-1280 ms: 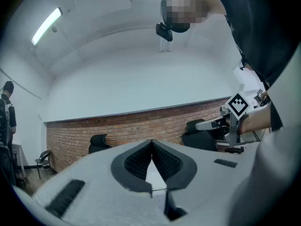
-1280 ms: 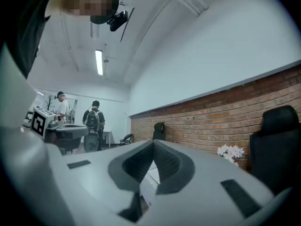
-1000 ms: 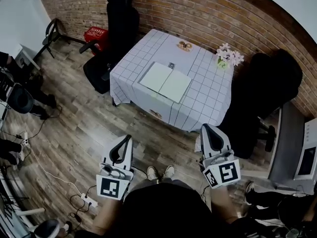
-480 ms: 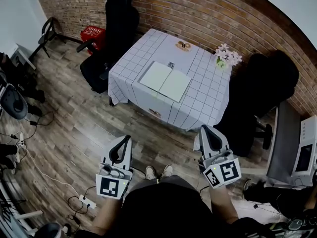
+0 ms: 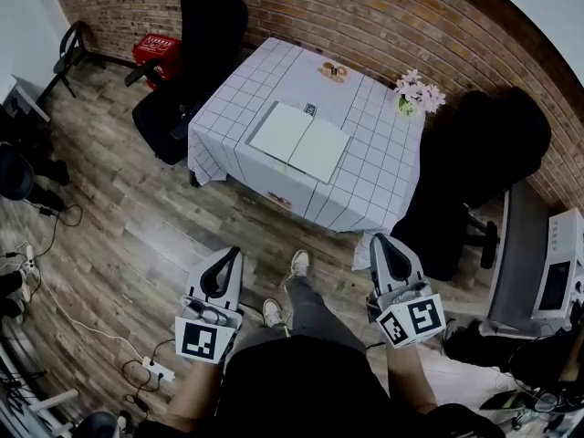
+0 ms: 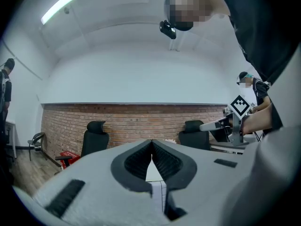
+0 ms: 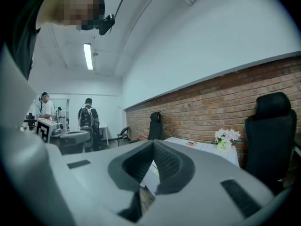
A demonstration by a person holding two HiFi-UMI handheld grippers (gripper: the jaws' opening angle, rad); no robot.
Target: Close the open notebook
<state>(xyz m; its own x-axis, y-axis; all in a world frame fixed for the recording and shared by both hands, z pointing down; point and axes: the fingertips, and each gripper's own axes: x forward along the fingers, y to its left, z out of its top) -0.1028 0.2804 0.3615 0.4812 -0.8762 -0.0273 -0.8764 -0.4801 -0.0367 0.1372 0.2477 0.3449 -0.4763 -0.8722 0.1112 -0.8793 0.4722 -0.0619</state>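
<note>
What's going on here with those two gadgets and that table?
A person stands a few steps short of the table, with a gripper in each hand. The left gripper and the right gripper are both shut and empty, held low. The notebook lies open on the table, untouched; closing it is the job.

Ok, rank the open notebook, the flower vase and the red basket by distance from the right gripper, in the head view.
From the right gripper:
1. Open notebook, middle of the table, ahead and left.
2. Flower vase, table's far right corner.
3. Red basket, floor by the brick wall, far left.
</note>
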